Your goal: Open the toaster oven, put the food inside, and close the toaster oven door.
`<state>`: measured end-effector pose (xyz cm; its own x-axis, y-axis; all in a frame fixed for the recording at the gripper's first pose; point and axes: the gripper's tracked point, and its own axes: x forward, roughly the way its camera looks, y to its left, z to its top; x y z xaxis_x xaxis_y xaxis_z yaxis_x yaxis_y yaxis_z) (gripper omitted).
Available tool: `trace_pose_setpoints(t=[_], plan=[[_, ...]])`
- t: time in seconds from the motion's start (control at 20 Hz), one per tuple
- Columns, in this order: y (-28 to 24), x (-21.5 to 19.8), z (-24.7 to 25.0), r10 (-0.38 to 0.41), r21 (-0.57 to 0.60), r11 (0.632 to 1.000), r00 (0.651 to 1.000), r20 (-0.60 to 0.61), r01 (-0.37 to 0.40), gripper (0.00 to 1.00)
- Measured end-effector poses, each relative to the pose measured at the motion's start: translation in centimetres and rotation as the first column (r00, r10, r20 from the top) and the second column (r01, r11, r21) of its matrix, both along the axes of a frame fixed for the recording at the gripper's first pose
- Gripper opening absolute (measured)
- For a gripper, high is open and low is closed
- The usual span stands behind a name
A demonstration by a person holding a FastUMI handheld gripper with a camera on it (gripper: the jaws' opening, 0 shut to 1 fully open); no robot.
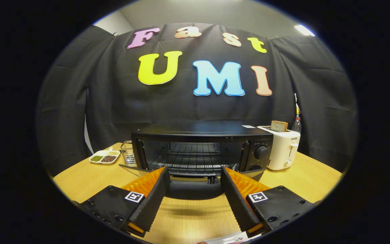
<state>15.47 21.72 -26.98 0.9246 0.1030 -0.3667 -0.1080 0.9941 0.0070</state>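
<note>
The toaster oven [201,149] sits on the surface [317,183] at twelve o'clock from the claw [195,172] — door [195,188] dropped open, long axis crosswise — whose fingers gape wide, holding nothing.

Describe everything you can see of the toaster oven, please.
The toaster oven is a black box, apparently metal, standing upright on the wooden table. Its door is folded down, open toward the open gripper, whose fingers flank it. Inside is a wire rack, with no food visible. Round knobs sit beside the opening. A white toaster stands close beside it.
</note>
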Motion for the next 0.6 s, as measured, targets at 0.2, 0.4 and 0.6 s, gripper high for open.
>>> trace_pose_setpoints(t=[0.2,0.4,0.6], plan=[[-0.1,-1.7,-1.1,0.000,-0.025,1.000,1.000,-0.011,0.000,0.96],[-0.3,-3.8,-3.2,0.010,-0.052,0.999,0.998,-0.065,-0.013,0.96],[-0.4,-5.5,-5.5,0.029,-0.055,0.998,0.986,-0.167,-0.039,0.96]])
